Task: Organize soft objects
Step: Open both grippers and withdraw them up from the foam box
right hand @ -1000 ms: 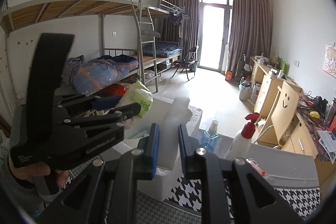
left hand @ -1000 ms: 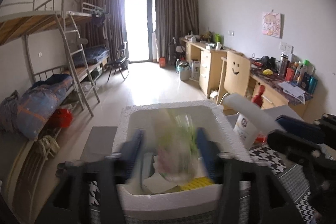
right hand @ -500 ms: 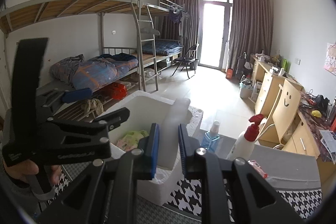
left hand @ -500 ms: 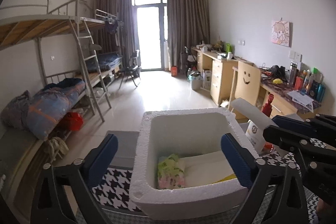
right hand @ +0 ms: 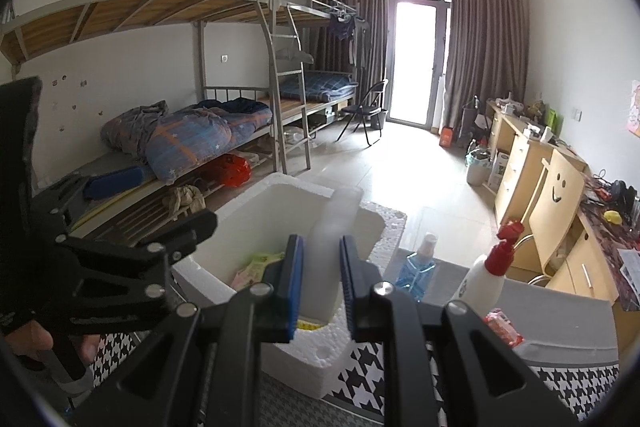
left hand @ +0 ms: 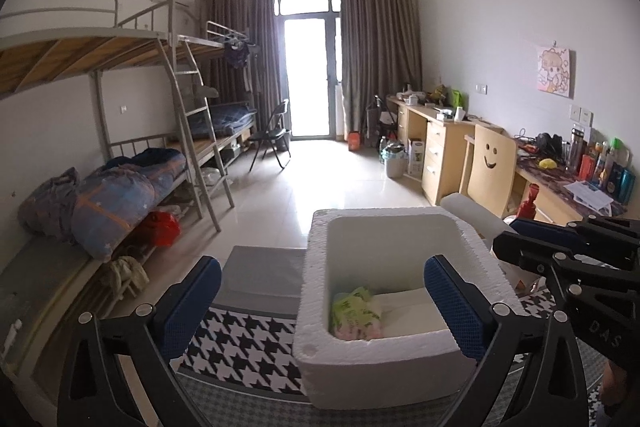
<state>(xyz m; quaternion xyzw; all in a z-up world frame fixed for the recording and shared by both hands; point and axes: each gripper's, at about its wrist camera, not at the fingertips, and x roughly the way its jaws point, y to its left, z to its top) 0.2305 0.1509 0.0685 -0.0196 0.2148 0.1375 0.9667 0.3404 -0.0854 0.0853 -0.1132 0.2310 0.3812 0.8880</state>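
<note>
The left gripper (left hand: pixel 320 295) stands with its blue pads spread as wide as they go, the jaws having just been opening, and nothing is caught between them. Below and beyond it sits the white foam box (left hand: pixel 316 291) on a black-and-white houndstooth cloth (left hand: pixel 248 343). Inside the box, at about 7 o'clock of its floor and against the near-left wall, lies the soft green-and-pink packet (left hand: pixel 356 313), slumped on its side beside a white slab that covers the rest of the bottom. The left gripper's pads are clear of the packet.

The right gripper (right hand: pixel 320 283) is drawn narrow and clamps a pale, translucent white roll (right hand: pixel 332 227) between its 2 blue pads; the roll rises upright out of the grip and leans over the box's rim. From that side the packet shows only as a bit of green and pink at 9 o'clock of the roll, down in the box. A person's hand (right hand: pixel 28 341) grips the left gripper's handle at the lower left of that view.

On the grey surface at 3 o'clock of the box stand a blue-liquid bottle (right hand: pixel 416 271) and, just beside it, a white spray bottle with a red trigger (right hand: pixel 486 271); a small pink packet (right hand: pixel 504 327) lies near the spray bottle's base. Across the room are bunk beds (left hand: pixel 120 131) at 10 o'clock and a wooden chair with a smiling face (left hand: pixel 490 167) at 2 o'clock.
</note>
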